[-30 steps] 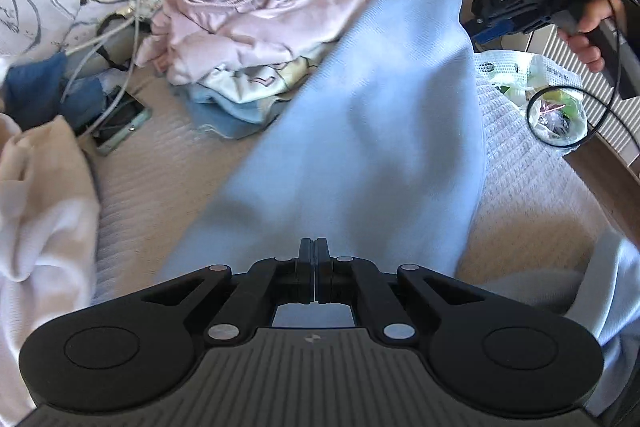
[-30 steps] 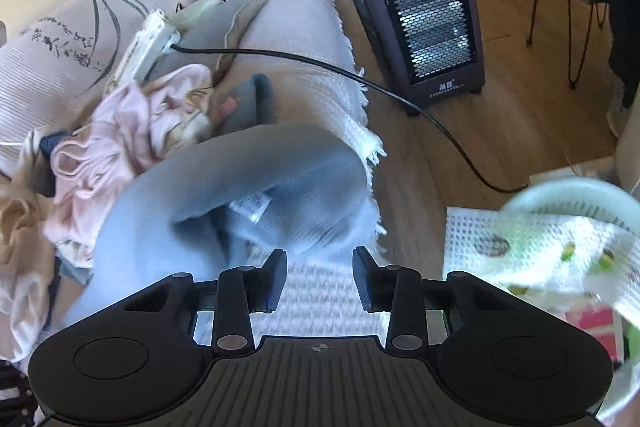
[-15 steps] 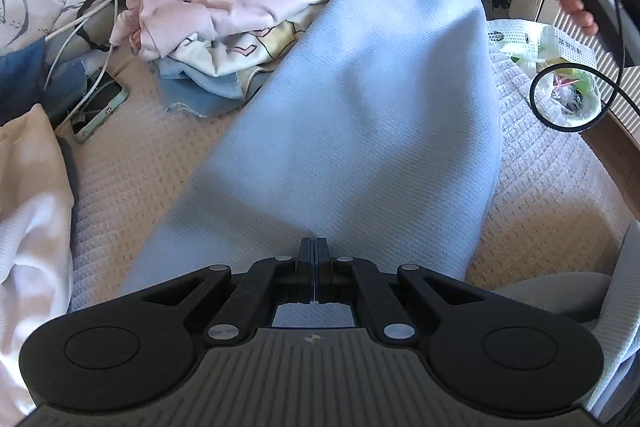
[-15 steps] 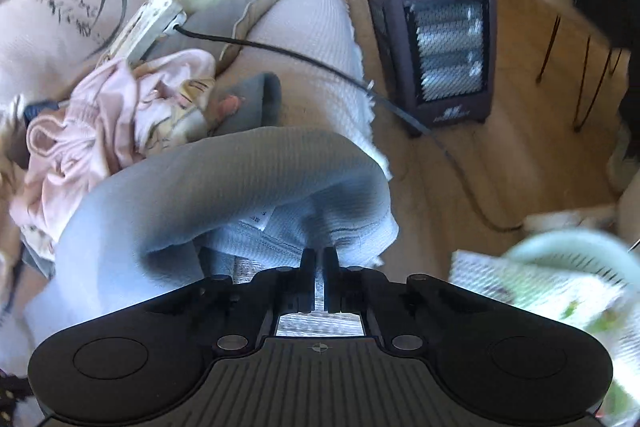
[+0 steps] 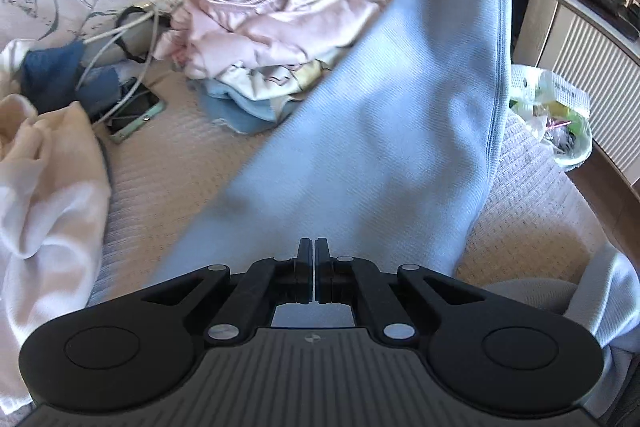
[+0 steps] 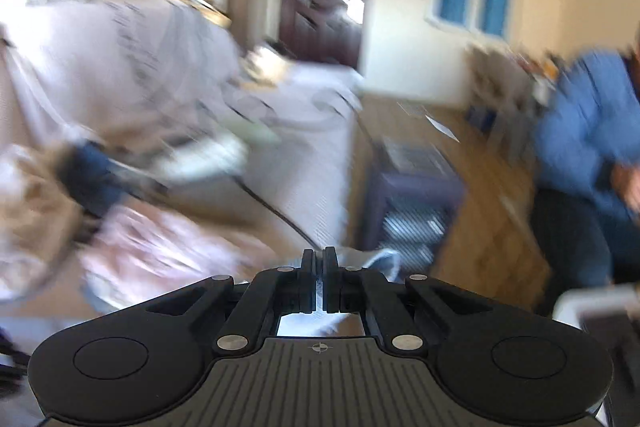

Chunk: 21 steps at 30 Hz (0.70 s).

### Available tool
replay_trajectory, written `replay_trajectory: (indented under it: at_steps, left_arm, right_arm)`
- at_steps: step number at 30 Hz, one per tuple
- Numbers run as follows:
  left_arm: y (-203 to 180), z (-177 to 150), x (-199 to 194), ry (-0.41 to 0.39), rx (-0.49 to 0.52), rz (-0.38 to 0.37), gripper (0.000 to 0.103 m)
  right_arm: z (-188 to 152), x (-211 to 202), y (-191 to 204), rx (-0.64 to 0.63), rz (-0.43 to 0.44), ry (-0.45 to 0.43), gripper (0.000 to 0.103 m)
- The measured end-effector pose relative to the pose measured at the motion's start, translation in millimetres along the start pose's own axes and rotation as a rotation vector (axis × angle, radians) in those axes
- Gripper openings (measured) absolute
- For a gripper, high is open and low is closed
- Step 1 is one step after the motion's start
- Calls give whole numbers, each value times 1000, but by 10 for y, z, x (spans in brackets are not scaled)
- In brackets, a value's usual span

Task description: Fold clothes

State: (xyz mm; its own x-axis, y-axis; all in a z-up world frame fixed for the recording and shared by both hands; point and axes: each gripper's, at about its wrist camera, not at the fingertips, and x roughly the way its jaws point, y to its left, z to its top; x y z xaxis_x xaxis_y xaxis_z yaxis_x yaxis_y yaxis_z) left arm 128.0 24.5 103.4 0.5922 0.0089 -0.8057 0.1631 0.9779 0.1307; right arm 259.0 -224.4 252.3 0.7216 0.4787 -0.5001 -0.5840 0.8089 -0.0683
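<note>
1. The left gripper has its jaws pressed together on the near end of the light blue garment.
2. From there the blue cloth runs up and away, pulled tight toward the top right, above the bed cover.
3. A pile of pink clothes sits ahead and to the left of that gripper.
4. A phone lies further left.
5. The right gripper is pinching a bit of pale blue cloth. Its picture is blurry.
6. A heater is ahead of it.
</note>
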Motion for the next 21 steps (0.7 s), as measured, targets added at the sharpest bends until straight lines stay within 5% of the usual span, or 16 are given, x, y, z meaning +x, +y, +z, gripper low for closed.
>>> replay_trajectory:
  at_steps: [5,10,16,21]
  left_arm:
    - [159,-146,-192,-20,-42,30,1]
    - [329,-331,-385,-38,-87,58,1]
    - [482,-484,-542,-41,-100,68,1]
    - [462,-464,-491,-38,-106,37,1]
  right_arm:
    - [208,-285,832,-76,236,-67,0]
    - [-197,38,1474,-24,395,48,0]
    - [-954,341,1645,116,391,220,2]
    - [-1267,381,1303,228,296,313,10]
